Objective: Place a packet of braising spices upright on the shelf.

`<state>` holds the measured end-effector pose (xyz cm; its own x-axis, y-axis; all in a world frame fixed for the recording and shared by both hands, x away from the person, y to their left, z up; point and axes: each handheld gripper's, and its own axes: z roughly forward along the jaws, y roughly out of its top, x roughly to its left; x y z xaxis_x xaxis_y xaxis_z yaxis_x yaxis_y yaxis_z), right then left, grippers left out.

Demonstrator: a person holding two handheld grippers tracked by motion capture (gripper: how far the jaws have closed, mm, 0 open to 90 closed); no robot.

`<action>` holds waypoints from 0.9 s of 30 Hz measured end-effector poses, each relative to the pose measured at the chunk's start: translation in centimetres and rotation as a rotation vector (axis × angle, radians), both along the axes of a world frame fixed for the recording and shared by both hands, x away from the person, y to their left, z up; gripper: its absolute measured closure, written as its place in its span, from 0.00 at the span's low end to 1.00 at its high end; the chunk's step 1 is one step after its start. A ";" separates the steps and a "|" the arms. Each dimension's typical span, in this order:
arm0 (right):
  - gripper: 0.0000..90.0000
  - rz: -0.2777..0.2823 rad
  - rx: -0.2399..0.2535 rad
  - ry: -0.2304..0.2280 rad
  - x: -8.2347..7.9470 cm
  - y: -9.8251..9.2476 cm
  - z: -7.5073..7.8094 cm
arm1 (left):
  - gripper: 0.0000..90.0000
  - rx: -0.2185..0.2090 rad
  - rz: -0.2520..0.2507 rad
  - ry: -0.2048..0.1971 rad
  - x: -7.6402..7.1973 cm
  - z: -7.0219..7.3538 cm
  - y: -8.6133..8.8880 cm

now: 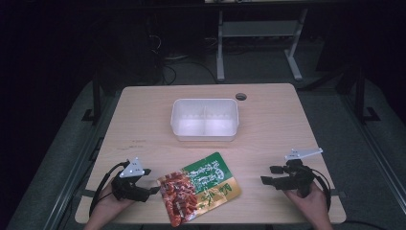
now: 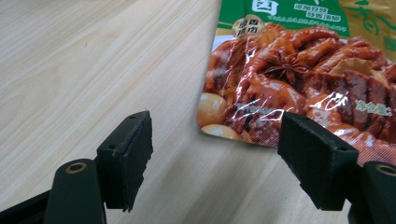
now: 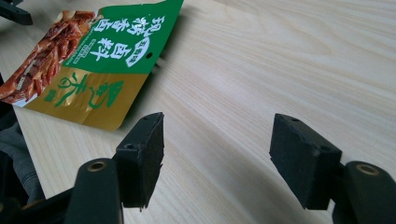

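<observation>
Left gripper: lower left of the high view, jaws spread wide, nothing between them, just beside the packet.
Right gripper: lower right, jaws released, empty.
Food packet: flat on the table, lower centre, between both grippers.
White container: centre, apart from the packet.
</observation>
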<state>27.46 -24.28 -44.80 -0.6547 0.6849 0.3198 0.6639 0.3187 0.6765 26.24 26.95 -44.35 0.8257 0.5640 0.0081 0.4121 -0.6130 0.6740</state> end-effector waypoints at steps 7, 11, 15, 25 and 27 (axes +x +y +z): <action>0.37 0.029 -0.017 -0.013 0.1 1.3 0.3 | 0.29 -0.008 -0.021 0.005 -0.1 0.1 -0.9; 0.36 0.039 -0.009 -0.020 0.3 1.8 0.6 | 0.29 -0.002 -0.034 0.005 -0.2 0.1 -1.4; 0.35 0.049 0.005 -0.024 0.6 2.4 1.0 | 0.29 0.002 -0.054 0.007 -0.2 0.1 -2.3; 0.34 0.116 -0.026 -0.042 2.6 6.0 2.9 | 0.29 0.009 -0.087 0.016 -0.2 0.1 -3.4; 0.34 0.126 -0.025 -0.039 3.1 6.8 3.2 | 0.29 0.004 -0.089 0.018 -0.3 0.1 -3.5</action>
